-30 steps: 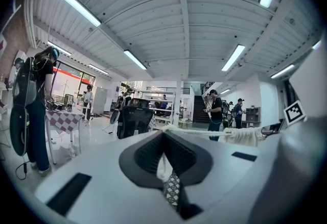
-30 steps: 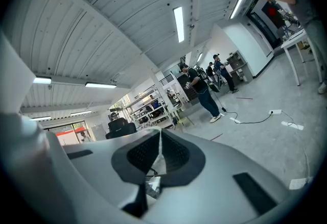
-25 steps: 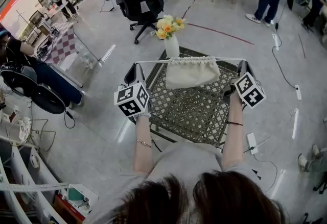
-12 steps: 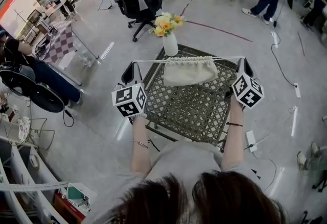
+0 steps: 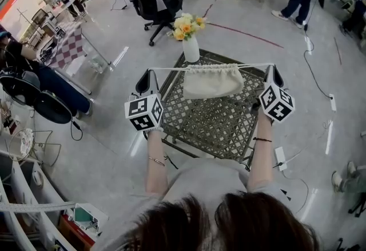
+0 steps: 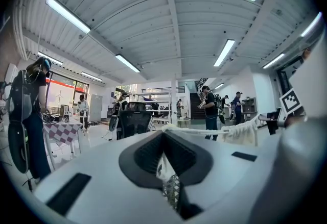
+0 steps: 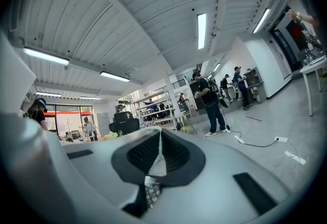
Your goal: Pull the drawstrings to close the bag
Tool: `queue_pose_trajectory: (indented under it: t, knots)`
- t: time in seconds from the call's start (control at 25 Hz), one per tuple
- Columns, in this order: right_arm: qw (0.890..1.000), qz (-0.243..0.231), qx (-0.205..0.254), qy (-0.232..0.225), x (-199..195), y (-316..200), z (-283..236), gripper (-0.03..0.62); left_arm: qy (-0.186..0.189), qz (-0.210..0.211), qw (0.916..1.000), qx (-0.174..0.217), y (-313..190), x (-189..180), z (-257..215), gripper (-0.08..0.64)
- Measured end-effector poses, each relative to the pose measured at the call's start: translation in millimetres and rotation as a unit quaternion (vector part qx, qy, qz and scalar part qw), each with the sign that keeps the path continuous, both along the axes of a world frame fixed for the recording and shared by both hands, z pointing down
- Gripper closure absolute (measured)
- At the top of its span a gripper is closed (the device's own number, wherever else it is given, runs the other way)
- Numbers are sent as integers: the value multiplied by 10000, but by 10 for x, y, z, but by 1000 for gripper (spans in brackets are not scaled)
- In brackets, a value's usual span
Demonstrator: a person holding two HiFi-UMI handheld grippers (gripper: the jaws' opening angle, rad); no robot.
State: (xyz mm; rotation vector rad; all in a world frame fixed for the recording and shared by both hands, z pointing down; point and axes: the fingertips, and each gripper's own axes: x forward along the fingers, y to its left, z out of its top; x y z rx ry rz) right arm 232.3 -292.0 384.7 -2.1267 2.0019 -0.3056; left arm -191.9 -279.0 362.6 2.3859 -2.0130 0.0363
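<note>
The left gripper (image 5: pixel 150 74) has its jaws pressed together on one end of the thin white drawstring cord (image 5: pixel 171 68); in the left gripper view the cord leaves the closed left gripper (image 6: pixel 162 135) and runs off to the right towards the bag. It looks like a small bite near the tips, so a harder pull or a twist of the wrist could let the cord slide out. The bag would then swing towards the other side.

The cream cloth drawstring bag (image 5: pixel 212 81) hangs from the taut cord between the two grippers, above the dark metal lattice table (image 5: pixel 217 127). Whether its bottom touches the table I cannot tell. Its mouth already looks bunched up, so the closing seems nearly done, and further pulling mostly loads the cord and the two pinches. An uneven pull would drag the bag sideways rather than tighten it.

Just behind the bag stands a white vase of yellow flowers (image 5: pixel 190 48) — a sudden release could knock the bag into it.

The right gripper (image 5: pixel 273 70) is likewise clamped shut on the cord's other end, with a white strip showing between its closed jaws (image 7: pixel 160 139), and it carries the same risk of slipping.
</note>
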Motion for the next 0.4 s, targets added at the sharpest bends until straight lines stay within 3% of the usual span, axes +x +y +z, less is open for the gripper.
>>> queue_pose_trajectory:
  t: [0.4]
  knots:
    - [9999,-16,51,125,-9,-9,-44,568,-67,4,10000,0,3,1,-27,534]
